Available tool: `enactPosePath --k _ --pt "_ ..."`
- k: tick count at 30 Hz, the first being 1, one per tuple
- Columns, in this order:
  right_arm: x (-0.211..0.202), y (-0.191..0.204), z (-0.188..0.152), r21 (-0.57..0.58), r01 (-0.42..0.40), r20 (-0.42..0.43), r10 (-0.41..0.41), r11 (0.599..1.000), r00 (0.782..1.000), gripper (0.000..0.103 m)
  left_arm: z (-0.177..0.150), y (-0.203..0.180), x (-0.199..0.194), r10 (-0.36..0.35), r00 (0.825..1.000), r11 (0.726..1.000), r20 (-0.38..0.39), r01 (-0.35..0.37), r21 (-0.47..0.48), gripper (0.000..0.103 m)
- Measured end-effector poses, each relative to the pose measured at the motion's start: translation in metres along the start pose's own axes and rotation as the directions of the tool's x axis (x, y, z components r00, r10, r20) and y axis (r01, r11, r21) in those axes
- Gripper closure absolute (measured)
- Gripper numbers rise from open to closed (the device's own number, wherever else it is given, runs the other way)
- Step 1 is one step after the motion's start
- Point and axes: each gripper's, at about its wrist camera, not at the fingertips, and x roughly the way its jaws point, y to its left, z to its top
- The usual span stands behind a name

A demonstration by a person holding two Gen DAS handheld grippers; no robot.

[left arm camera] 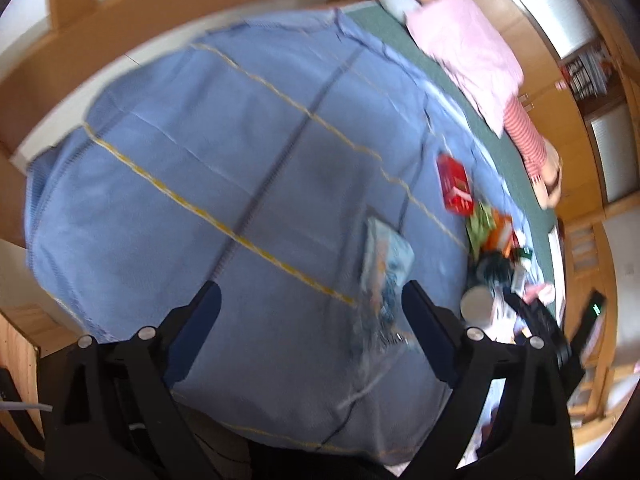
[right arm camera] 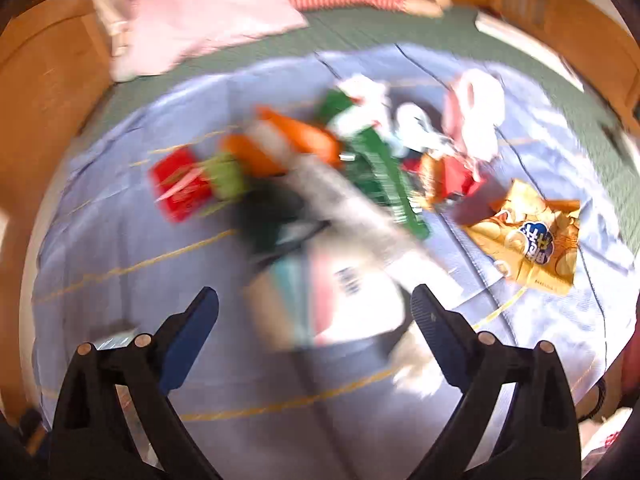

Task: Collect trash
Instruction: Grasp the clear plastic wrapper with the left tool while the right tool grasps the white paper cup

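Note:
Trash lies on a blue blanket spread over a bed. In the left wrist view my left gripper is open and empty; a clear blue-printed wrapper lies just inside its right finger. A red box and a heap of wrappers lie further right. In the blurred right wrist view my right gripper is open above a white and pink carton. Beyond it lie a red box, orange packets, a green wrapper and a gold snack bag.
A pink pillow and a red-striped cushion lie on the green sheet at the bed's far side. Wooden bed frame and shelving surround it. The other gripper's black body shows at right.

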Motion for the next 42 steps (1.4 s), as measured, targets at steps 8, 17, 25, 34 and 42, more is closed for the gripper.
enactPosePath --k 8,17,25,34,42 --pt "0.018 -0.007 -0.019 0.115 -0.314 -0.142 0.329 0.942 0.934 0.024 -0.003 -0.007 0.006 0.006 1.0 1.0 -0.015 -0.006 0.02 0.011" --pt "-0.045 0.043 -0.053 -0.139 -0.329 -0.087 0.319 0.934 0.944 0.018 -0.001 0.005 -0.001 0.022 1.0 0.999 0.012 -0.022 -0.031 0.01" --pt "0.03 0.085 -0.04 -0.362 -0.132 -0.152 0.081 0.923 0.985 0.01 -0.004 -0.005 0.005 -0.007 1.0 1.0 -0.011 0.007 0.01 0.01" --pt "0.014 0.041 -0.073 -0.097 -0.251 -0.132 0.238 0.963 0.962 0.077 -0.012 -0.025 0.022 -0.08 0.995 0.993 -0.061 0.085 0.083 0.025" --pt "-0.067 0.011 -0.092 -0.146 -0.222 0.014 0.227 0.964 0.974 0.077 -0.029 -0.055 0.068 -0.06 0.991 0.978 -0.122 0.082 0.19 0.053"
